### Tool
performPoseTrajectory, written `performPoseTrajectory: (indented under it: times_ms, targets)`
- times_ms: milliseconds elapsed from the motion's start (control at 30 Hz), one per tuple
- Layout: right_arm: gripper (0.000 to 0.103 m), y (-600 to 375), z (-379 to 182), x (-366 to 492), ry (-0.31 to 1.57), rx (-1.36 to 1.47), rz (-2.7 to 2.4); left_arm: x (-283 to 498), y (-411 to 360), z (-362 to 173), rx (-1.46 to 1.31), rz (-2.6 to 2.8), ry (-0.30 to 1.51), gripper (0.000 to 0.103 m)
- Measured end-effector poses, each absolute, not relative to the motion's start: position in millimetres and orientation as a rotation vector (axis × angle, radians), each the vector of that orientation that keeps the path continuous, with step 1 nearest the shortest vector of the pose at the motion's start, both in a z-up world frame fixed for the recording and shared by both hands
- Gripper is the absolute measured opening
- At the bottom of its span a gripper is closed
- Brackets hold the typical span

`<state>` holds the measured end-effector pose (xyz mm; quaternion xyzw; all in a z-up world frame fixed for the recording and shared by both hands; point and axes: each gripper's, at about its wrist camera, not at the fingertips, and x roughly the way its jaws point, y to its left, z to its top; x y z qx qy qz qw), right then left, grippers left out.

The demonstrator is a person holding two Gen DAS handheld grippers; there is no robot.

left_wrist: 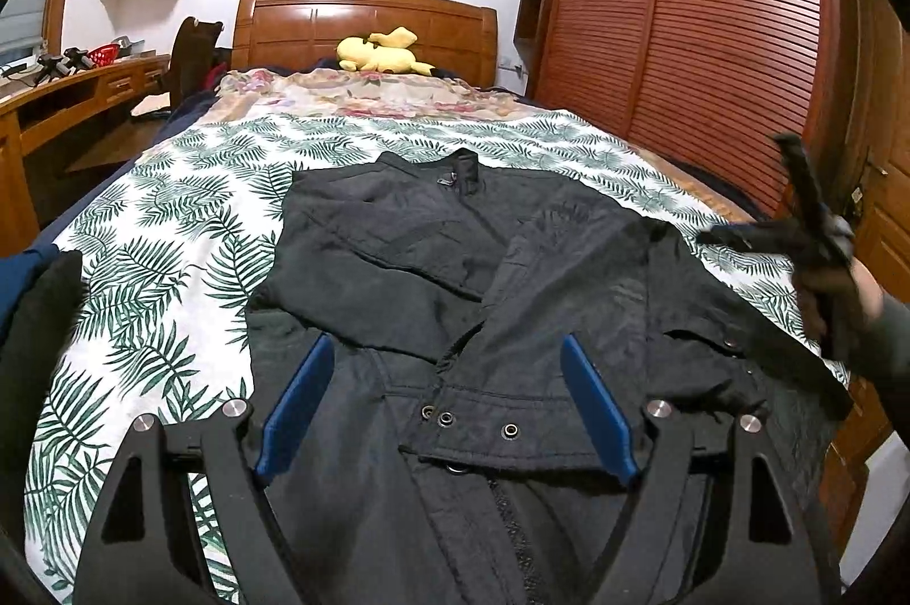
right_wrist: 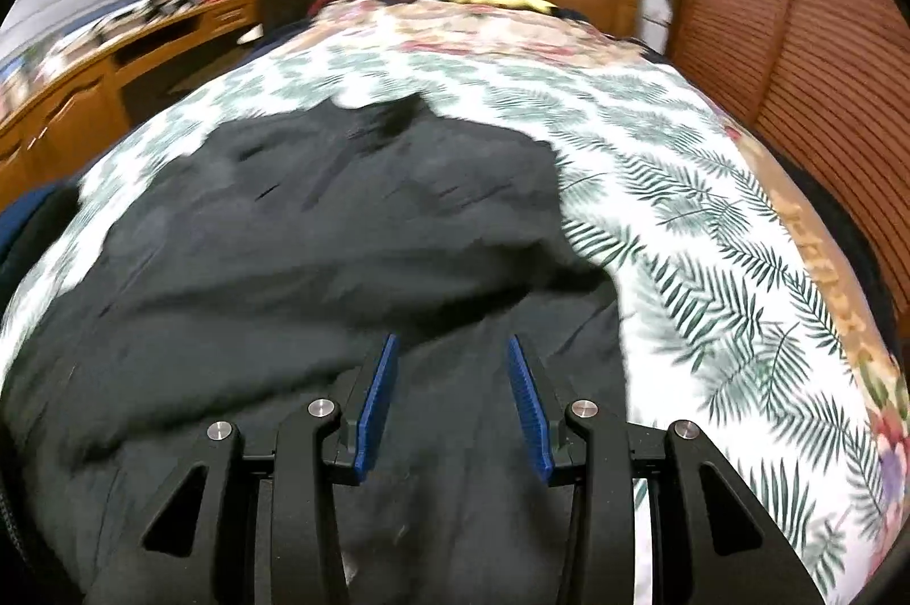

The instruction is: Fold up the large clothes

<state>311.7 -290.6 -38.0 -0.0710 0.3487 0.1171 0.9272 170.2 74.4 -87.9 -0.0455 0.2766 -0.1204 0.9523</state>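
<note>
— Black, the big quilted jacket (left_wrist: 455, 275) lies flat on the white bedspread with green fern leaves (left_wrist: 153, 230), collar toward the brown wooden headboard (left_wrist: 364, 25). How do its sleeves lie?

— Both are folded in across the chest, and the snap-studded cuff rests near the middle.

— And the left gripper (left_wrist: 449, 366)?

— Its 2 blue pads stand wide apart just above the jacket, with nothing pinched between them.

— Further right?

— The right gripper (right_wrist: 452, 366) hangs over the jacket's right part, beside bare bedspread. Its blue pads are partly apart, and no cloth sits between them. The right-wrist view is blurred. From the left wrist it shows at the right edge, held in a hand (left_wrist: 853, 292).

— Anything behind?

— 1 yellow plush toy (left_wrist: 381, 53) by the headboard.
</note>
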Motion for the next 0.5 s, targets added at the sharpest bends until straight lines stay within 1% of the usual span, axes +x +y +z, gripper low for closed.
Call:
performPoseTrajectory:
  times_ms: [233,500]
  targets:
    - [0.042,-296.9,-46.7,393.4,0.754,-0.054,0.147,169.9,68.3,-88.7,-0.074,-0.261,0.564,0.083]
    - [0.042,-286.7,-86.7,450.3,0.899,-0.132,0.102,175.8,58.3,-94.6,-0.053,-0.281,0.591,0.083]
